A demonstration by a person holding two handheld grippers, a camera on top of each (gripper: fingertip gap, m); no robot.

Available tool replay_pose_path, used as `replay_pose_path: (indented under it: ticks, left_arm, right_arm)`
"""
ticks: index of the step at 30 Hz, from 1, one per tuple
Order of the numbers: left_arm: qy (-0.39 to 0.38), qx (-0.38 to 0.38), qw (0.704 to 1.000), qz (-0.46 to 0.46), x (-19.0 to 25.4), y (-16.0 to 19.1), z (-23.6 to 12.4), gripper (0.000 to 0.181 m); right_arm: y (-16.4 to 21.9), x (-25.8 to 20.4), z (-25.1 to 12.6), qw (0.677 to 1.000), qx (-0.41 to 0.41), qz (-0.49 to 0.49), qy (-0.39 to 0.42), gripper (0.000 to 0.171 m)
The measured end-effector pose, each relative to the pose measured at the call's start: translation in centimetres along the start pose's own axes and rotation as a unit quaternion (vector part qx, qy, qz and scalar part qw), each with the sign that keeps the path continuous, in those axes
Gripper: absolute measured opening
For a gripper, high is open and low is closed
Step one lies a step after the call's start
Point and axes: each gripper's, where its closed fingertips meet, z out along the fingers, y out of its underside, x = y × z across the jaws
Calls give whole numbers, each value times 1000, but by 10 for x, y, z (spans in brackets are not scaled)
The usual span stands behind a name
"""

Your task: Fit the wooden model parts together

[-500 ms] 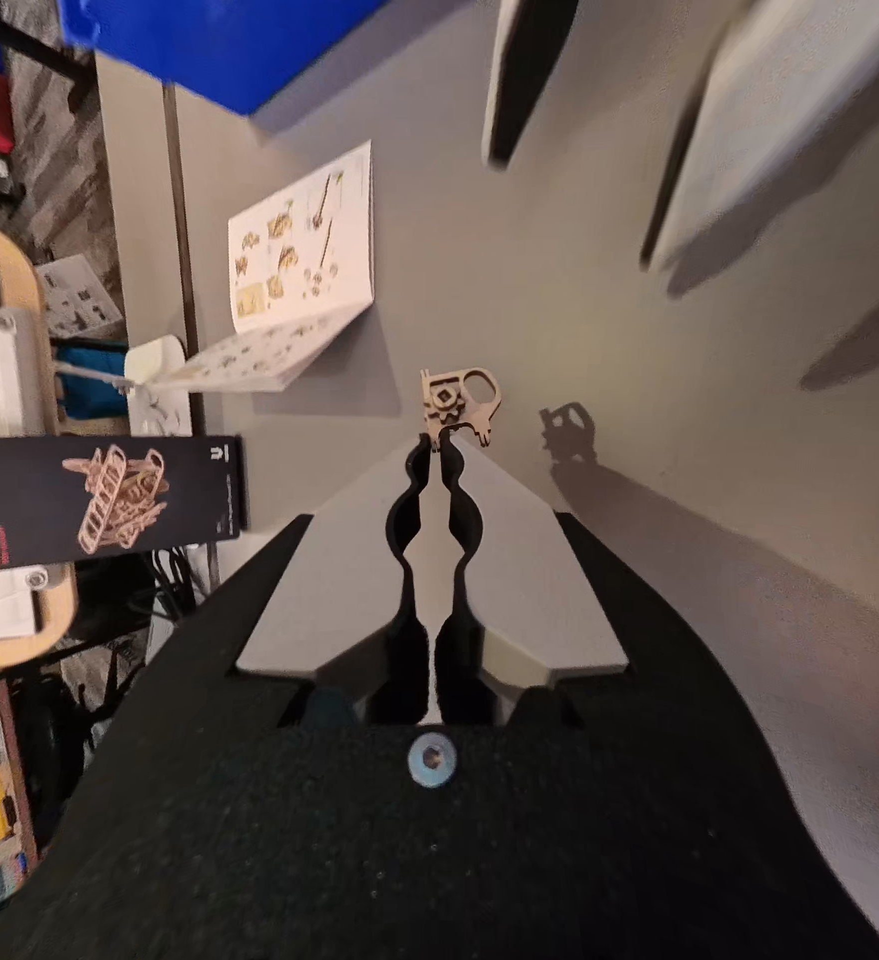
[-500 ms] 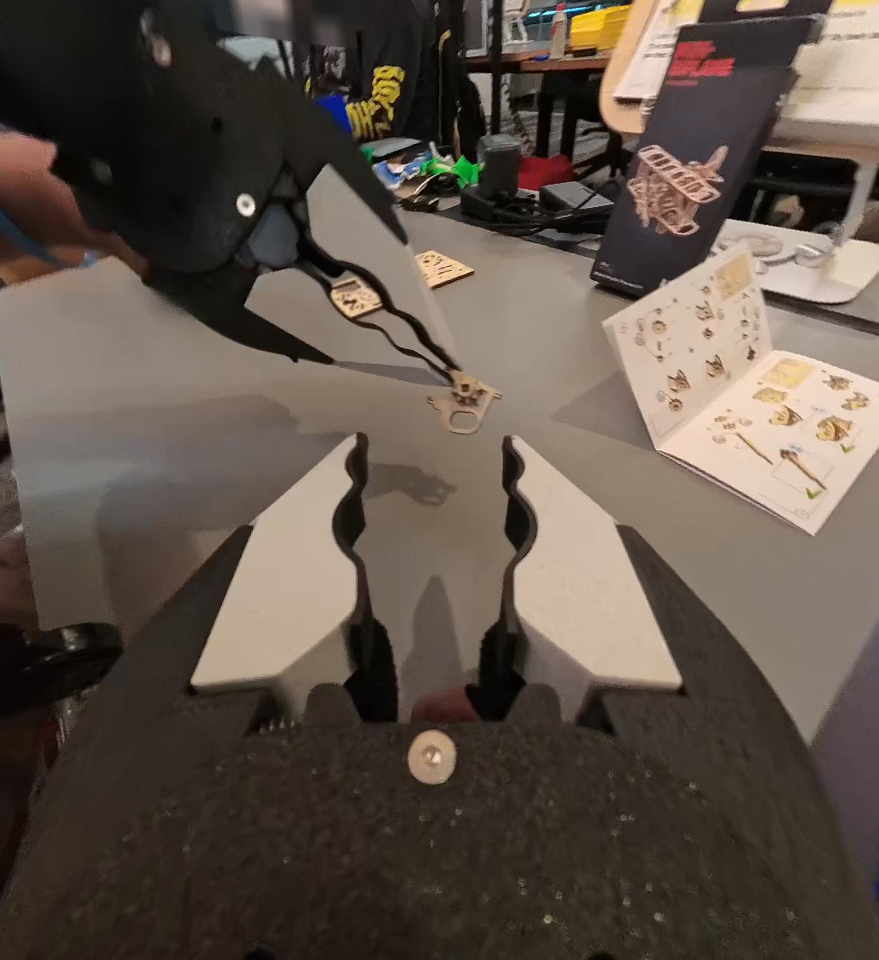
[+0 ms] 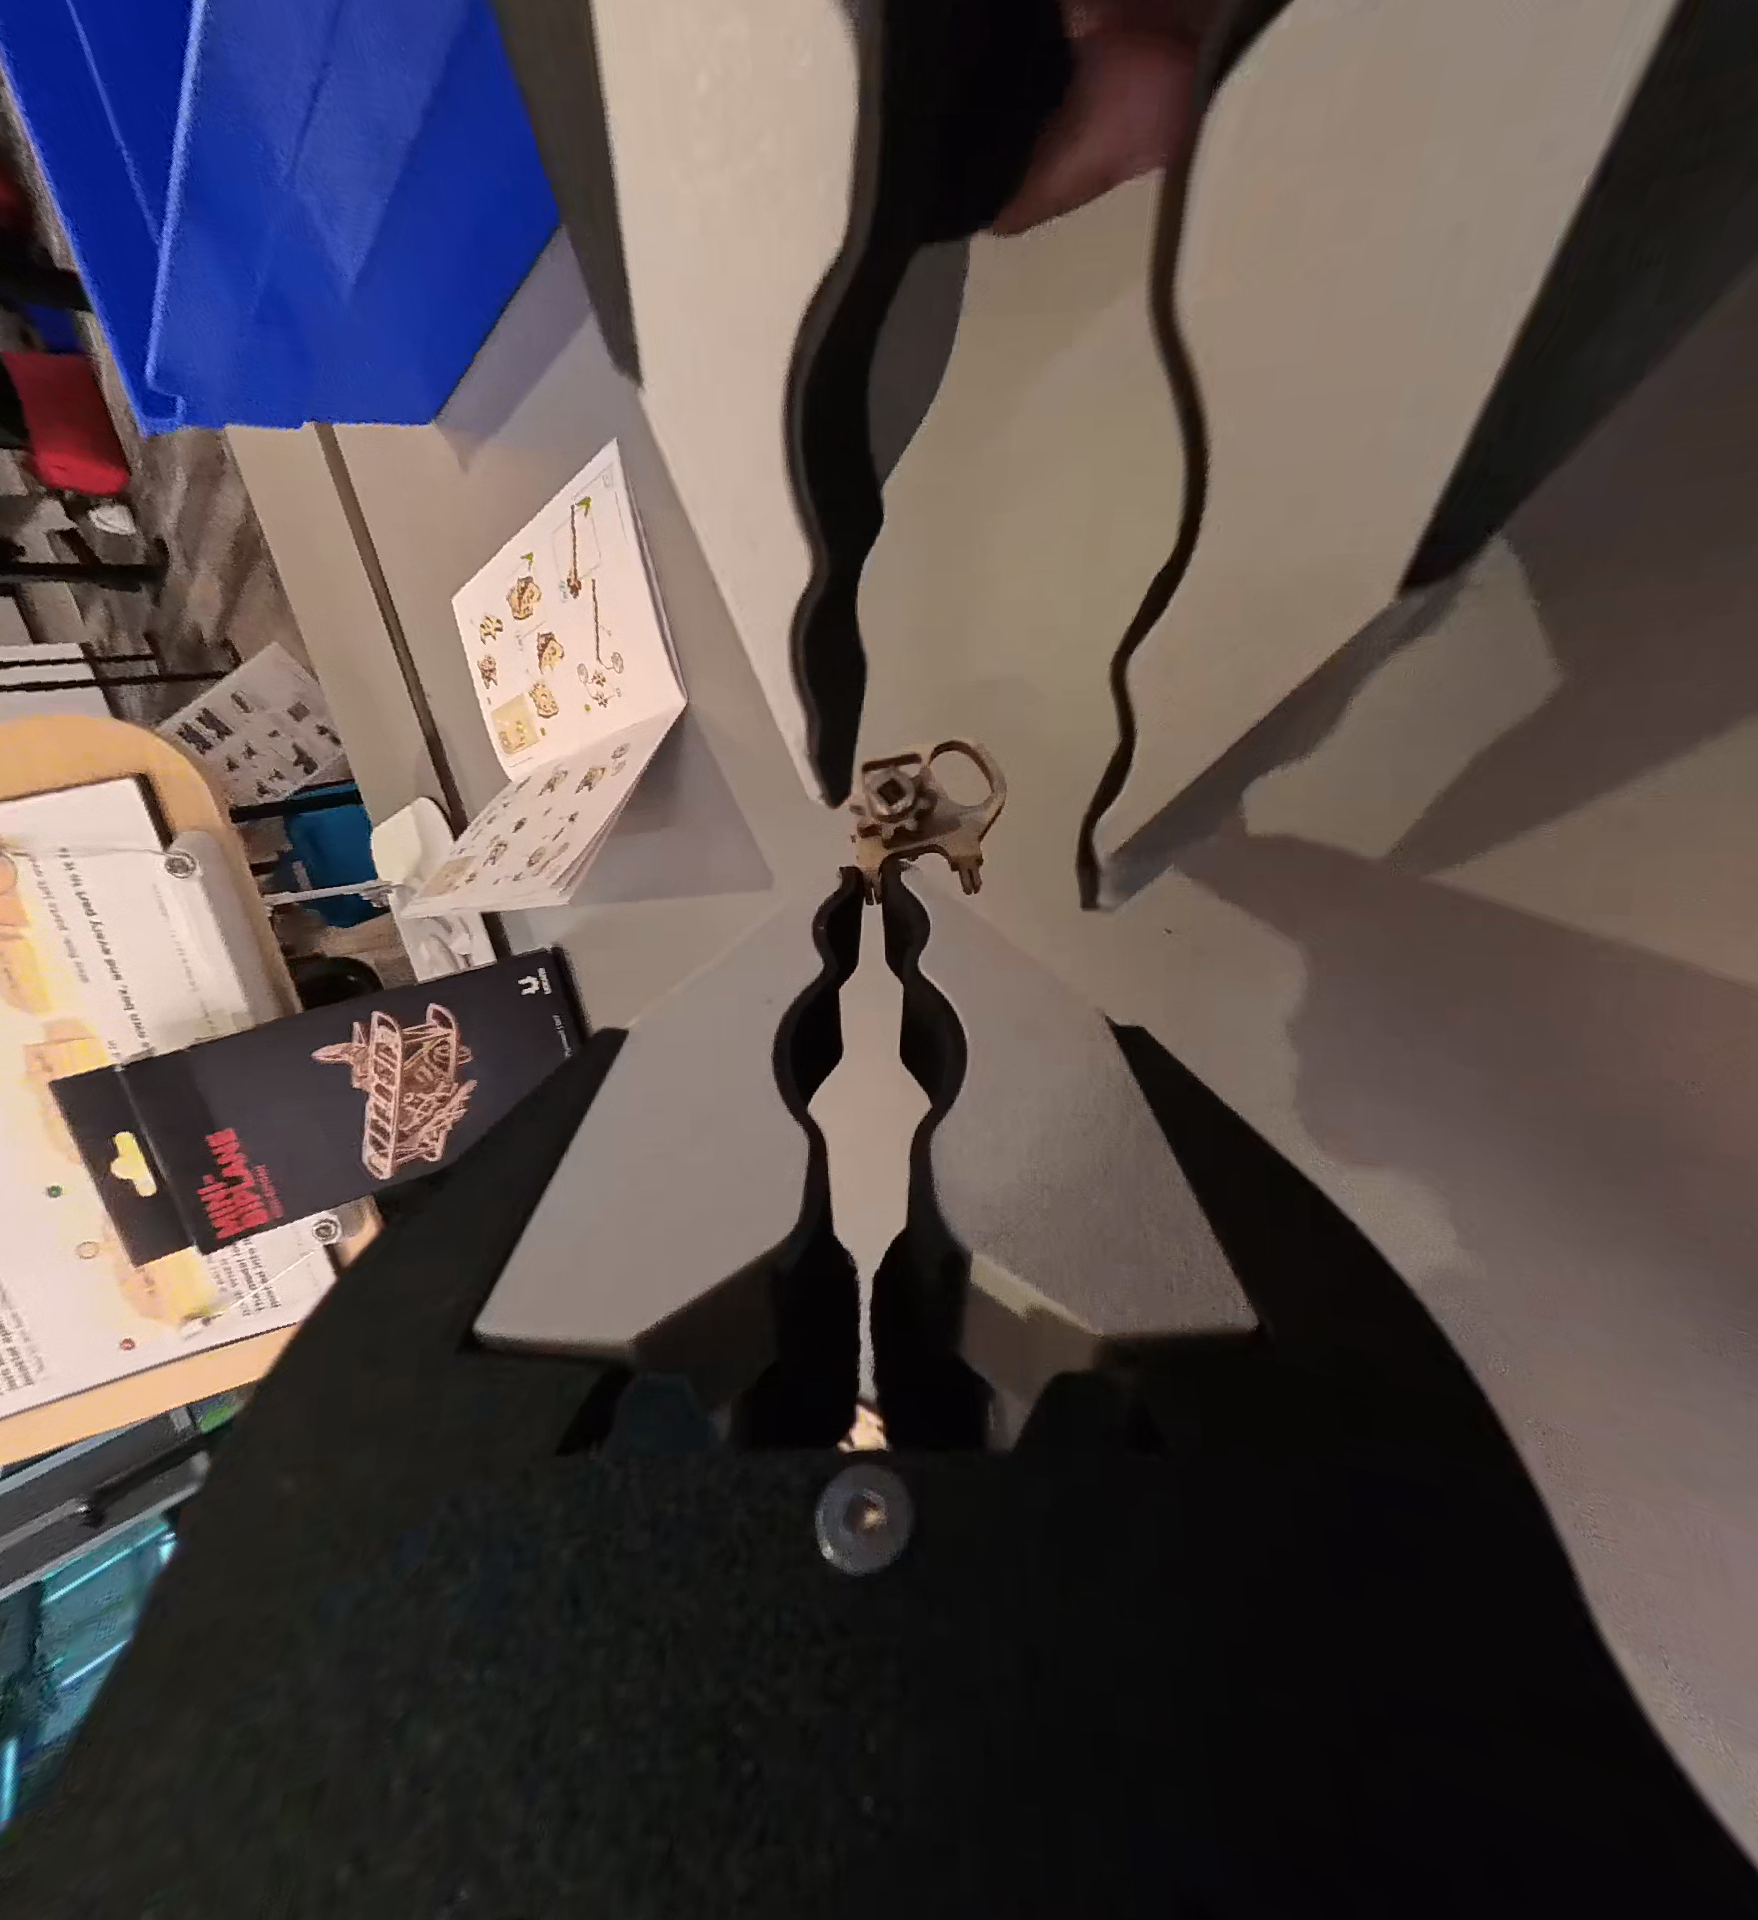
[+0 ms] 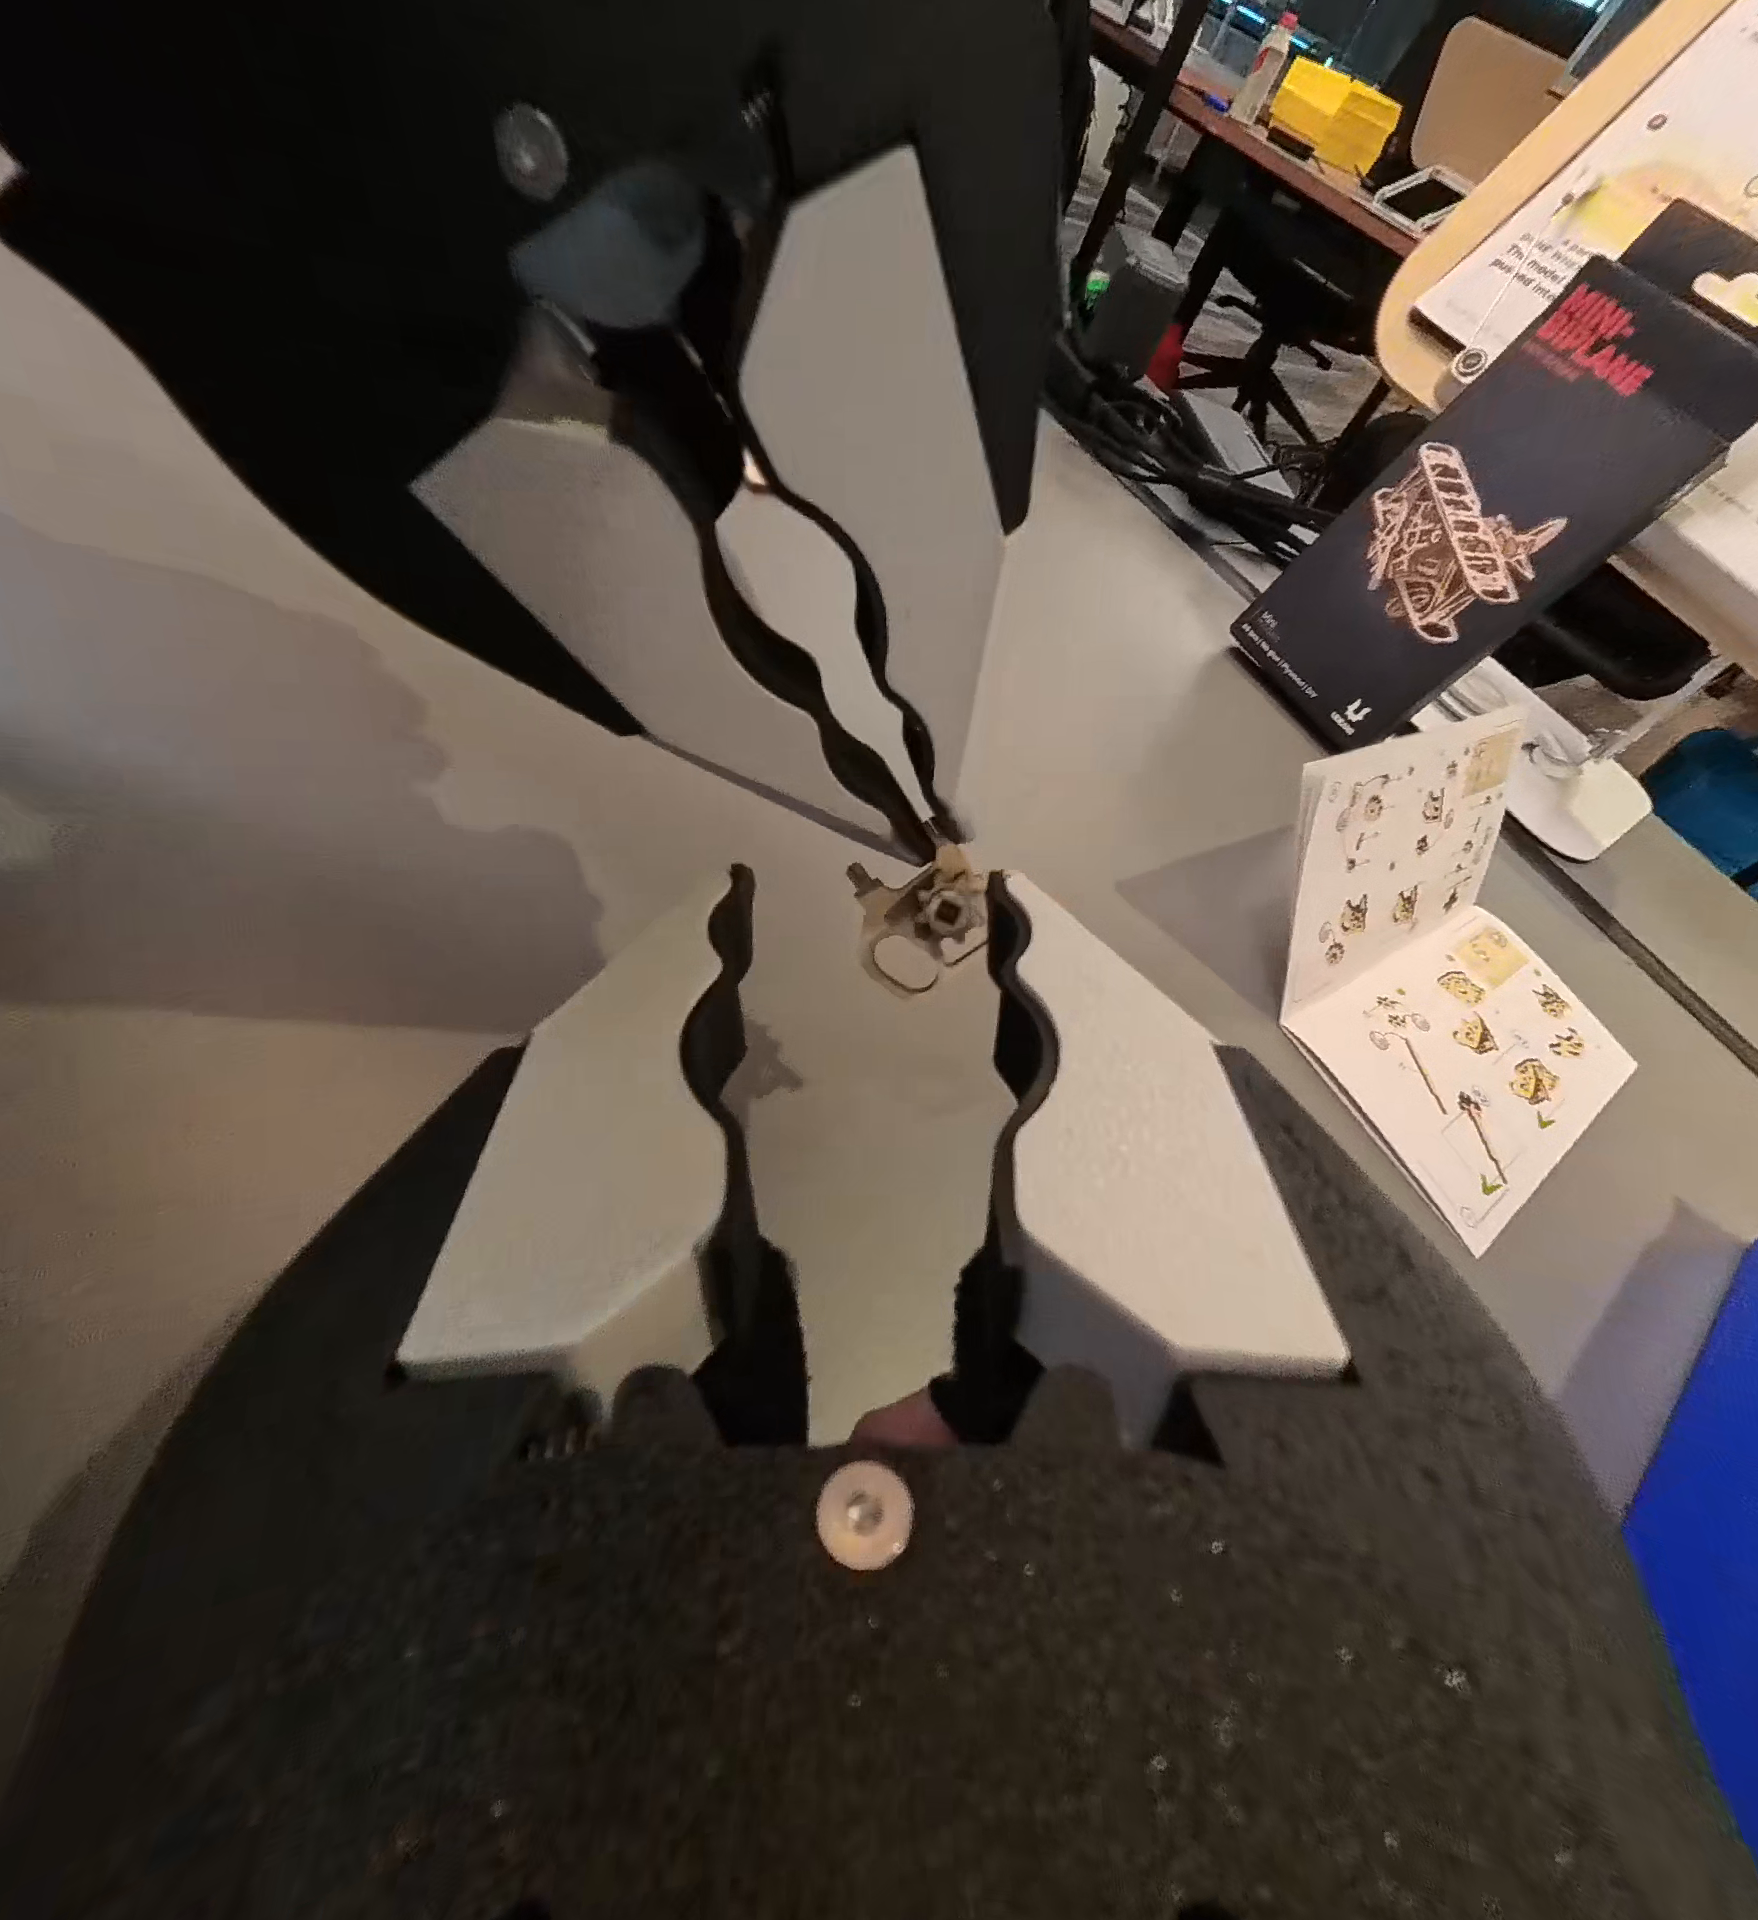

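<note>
A small flat wooden part point(image 3: 890, 808) with a loop hole and a gear piece on it is held above the grey table point(image 3: 1477, 1351). My left gripper point(image 3: 870, 883) is shut on the part's lower tab. My right gripper point(image 3: 963, 847) comes in from the top of the left wrist view, open, with one finger on each side of the part. In the right wrist view the right gripper point(image 4: 867, 881) is open, and the part point(image 4: 925, 902) sits between its fingertips, close to the right finger. The left gripper point(image 4: 932, 831) pinches the part from above.
An open instruction booklet point(image 4: 1426, 987) stands on the table to the right, also in the left wrist view point(image 3: 563, 665). A black model box point(image 4: 1477, 540) stands behind it. A blue bin point(image 4: 1748, 1558) is at the table's near right edge. The tips of both grippers are at nearly the same place.
The right gripper has moved in close, and its open fingers now flank the wooden part. The left gripper still holds the part.
</note>
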Motion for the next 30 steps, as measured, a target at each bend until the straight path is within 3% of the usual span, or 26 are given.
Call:
replay_pose_path:
  ticks: [30]
  left_arm:
    - [-23,-22,1000,-2,4,7,-21,1]
  right_arm:
    - [-14,-9,-6,1000,25,3,-2,42]
